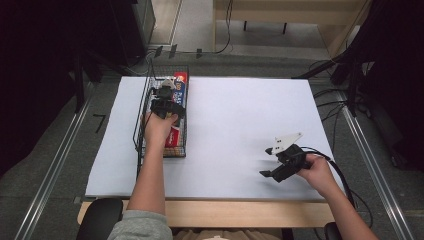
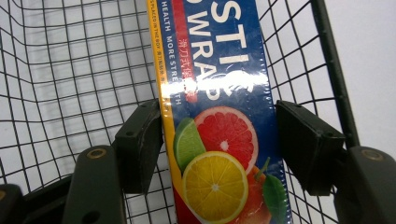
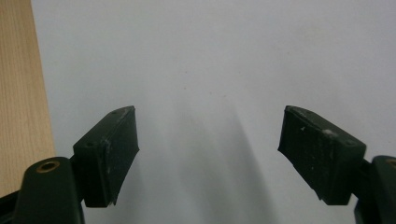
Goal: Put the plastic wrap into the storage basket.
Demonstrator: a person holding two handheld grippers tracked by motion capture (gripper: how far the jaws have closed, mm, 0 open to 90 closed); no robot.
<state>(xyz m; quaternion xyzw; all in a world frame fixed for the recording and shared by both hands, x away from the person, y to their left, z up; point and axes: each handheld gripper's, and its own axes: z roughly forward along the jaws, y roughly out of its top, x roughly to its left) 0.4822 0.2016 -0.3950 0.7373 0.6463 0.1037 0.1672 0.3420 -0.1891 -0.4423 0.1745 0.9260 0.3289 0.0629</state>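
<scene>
A long plastic wrap box [image 2: 215, 93], blue with citrus fruit printed on it, lies lengthwise in a black wire basket [image 2: 70, 70]. My left gripper [image 2: 219, 135] reaches down into the basket [image 1: 170, 154], one pad against each long side of the box [image 1: 180, 87]. From above, the left gripper [image 1: 164, 94] sits over the basket's middle. My right gripper [image 1: 265, 161] hovers above the white sheet at the front right. It [image 3: 210, 144] is open and holds nothing.
The white sheet [image 1: 235, 115] covers the table, with a wooden edge [image 3: 18, 93] along the near side. The basket stands at the sheet's left. Black stands and cables lie around the table on the floor.
</scene>
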